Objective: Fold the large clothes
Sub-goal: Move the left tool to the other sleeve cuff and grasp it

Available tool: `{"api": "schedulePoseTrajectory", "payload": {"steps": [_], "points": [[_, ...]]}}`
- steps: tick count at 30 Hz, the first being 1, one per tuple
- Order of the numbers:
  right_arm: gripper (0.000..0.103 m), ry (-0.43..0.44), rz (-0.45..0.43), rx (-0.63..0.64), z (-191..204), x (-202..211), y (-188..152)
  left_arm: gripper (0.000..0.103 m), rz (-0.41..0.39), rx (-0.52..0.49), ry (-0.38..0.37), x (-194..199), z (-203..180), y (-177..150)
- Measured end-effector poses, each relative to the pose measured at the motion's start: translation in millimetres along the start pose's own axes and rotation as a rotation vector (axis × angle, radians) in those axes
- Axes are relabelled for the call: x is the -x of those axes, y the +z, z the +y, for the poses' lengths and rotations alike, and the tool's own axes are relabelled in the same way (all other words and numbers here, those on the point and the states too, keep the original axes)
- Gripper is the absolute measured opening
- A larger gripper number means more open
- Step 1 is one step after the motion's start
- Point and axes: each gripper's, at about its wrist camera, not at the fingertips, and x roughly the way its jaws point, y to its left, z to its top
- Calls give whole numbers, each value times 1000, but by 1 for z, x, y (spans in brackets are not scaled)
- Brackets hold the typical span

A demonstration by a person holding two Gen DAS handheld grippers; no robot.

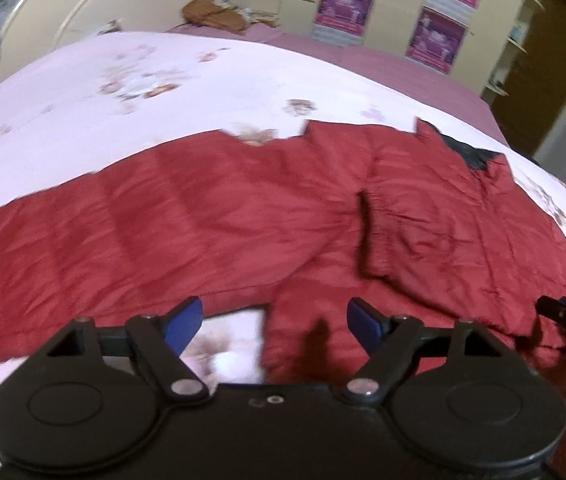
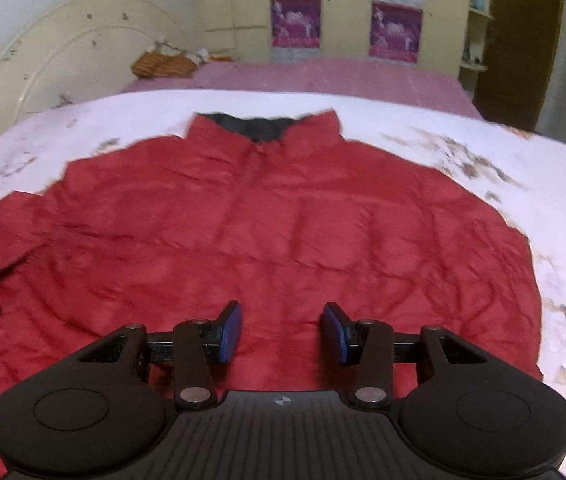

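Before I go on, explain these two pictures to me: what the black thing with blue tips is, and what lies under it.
Each picture comes from a camera mounted on a hand-held gripper, looking along its two blue-padded fingers. One view shows the left gripper, the other the right gripper. Both stand open and hold nothing. Below them a red padded jacket lies spread on a white flowered bedcover, collar away from the camera. In the left view one sleeve is folded across the body.

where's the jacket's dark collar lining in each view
Left wrist view: the dark collar lining sits upper right, at the red jacket's far right end.
Right wrist view: it lies top centre, straight ahead.
Shared landmark: the orange-brown bundle by the cream headboard.
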Motion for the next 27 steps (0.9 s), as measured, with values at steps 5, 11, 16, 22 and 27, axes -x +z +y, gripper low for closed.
{"api": "schedulePoseTrajectory", "payload": {"steps": [5,11,16,22,27], "points": [[45,0,49,44,22,-14,-5,78,7,67,29,13,37,-11],[45,48,-17,28,38,-6,11,78,15,168,70,31,84,-23],[45,109,-26,67,70,-6,16,78,7,326,94,50,130,-39],[45,151,-6,107,102,-17,13,64,-47,546,90,70,189,-62],[45,152,-2,124,113,-25,13,63,-127,732,103,77,231,-73]]}}
